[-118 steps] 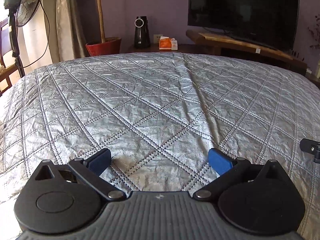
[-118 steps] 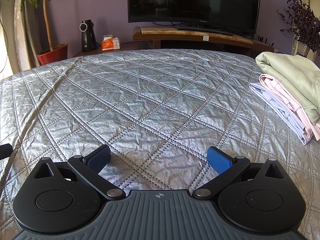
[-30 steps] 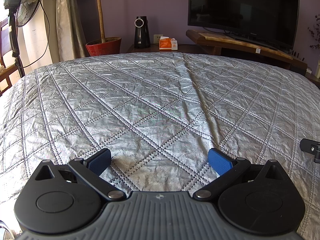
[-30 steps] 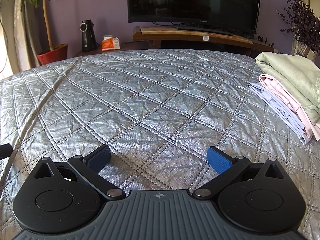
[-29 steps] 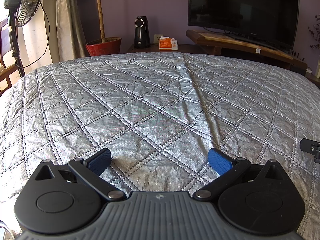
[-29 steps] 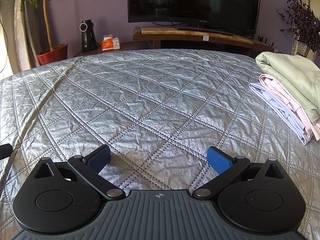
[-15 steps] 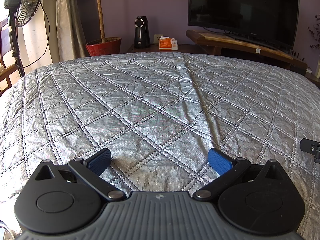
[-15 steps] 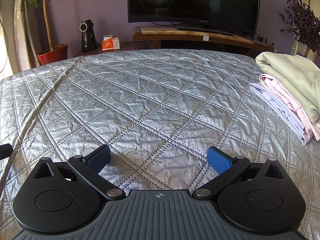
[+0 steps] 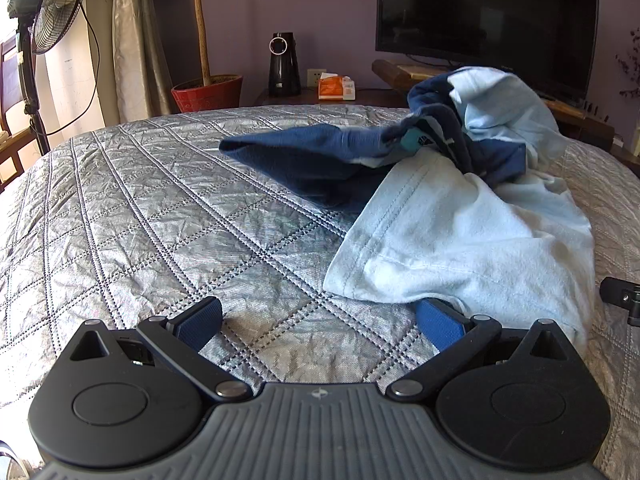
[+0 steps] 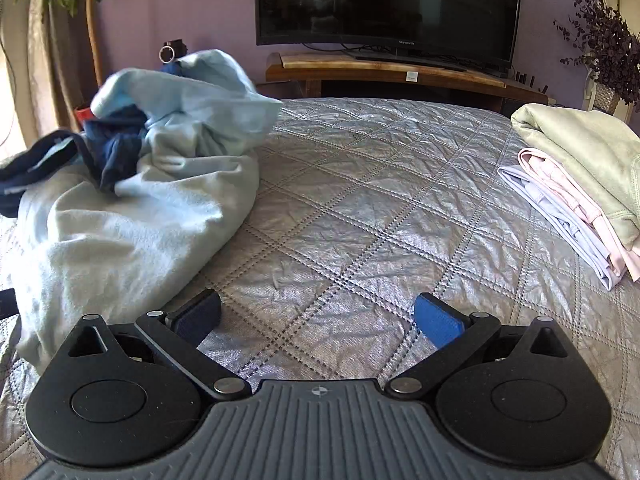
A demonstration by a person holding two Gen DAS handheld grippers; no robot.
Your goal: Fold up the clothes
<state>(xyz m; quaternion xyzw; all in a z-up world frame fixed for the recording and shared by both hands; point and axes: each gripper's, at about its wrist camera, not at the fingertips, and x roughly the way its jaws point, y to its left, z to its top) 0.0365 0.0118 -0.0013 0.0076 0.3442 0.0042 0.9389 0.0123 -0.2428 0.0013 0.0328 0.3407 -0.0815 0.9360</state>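
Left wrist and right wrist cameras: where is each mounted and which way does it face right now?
Left wrist: sits on the left gripper, facing across the silver quilted bedspread toward the TV; open blue-padded fingers show.
Right wrist: sits on the right gripper, facing the same way; open fingers show, folded pastel clothes stack at right.
Shared: crumpled light-blue and navy garment, bedspread, black flat-screen TV.

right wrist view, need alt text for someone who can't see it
A crumpled light blue and navy garment lies heaped on the left of a silver quilted bedspread, with a stack of folded clothes at the right edge. The open right gripper rests low in front, holding nothing; a television stands behind.
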